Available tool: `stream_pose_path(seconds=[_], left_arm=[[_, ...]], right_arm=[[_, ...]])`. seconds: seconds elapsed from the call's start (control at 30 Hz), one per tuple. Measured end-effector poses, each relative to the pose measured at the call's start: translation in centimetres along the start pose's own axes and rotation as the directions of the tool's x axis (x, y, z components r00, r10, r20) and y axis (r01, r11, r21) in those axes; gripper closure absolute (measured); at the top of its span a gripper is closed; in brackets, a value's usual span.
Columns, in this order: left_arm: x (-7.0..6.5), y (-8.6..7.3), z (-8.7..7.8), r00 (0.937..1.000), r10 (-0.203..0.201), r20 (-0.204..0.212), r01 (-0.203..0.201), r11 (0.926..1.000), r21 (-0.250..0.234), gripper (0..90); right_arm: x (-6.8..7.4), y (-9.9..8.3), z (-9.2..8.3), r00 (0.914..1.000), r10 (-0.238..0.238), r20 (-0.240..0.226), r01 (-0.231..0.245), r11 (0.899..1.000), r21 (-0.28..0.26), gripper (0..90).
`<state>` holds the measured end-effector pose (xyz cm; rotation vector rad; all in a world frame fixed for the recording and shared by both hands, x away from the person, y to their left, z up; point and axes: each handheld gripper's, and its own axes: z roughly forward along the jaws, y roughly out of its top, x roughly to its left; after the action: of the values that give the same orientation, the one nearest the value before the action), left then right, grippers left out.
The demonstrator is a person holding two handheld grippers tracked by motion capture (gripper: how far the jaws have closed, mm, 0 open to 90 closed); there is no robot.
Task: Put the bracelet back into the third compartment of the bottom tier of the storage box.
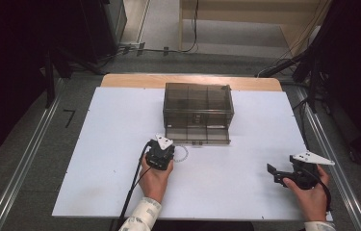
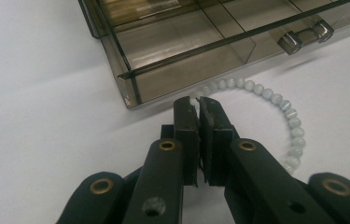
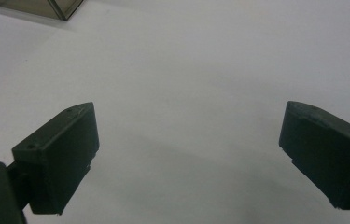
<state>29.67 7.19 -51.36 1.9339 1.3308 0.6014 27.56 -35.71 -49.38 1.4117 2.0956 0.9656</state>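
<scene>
Blocking bead bracelet: open drawer.

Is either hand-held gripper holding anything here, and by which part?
The left hand-held gripper pinches the white bead bracelet at its near-drawer end. The right hand-held gripper is open, holding nothing.

The left hand-held gripper hides part of the bead bracelet at its tips, while the smoky drawer box runs off the picture's top edge.
</scene>
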Motion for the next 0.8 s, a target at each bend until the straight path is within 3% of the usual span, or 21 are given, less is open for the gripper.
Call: stream_pose_path(seconds=[0.3, 0.43, 0.8], left_arm=[[-0.07, 0.00, -0.01, 1.0000, 0.005, -0.006, -0.005, 1.0000, -0.002, 87.8], [-0.40, -0.04, -0.03, 0.9992, 0.032, -0.026, -0.032, 0.9995, -0.005, 88.1], [0.31, 0.07, -0.09, 0.9995, -0.019, 0.024, 0.019, 0.9998, -0.006, 88.5]], right_arm=[[0.10, -0.09, -0.03, 0.9999, 0.009, -0.010, -0.009, 1.000, 0.000, 3.3], [0.09, -0.19, -0.13, 0.9999, 0.007, -0.011, -0.007, 1.000, -0.001, 3.3], [0.01, -0.25, -0.16, 0.9998, 0.014, -0.012, -0.014, 1.000, -0.001, 3.3]])
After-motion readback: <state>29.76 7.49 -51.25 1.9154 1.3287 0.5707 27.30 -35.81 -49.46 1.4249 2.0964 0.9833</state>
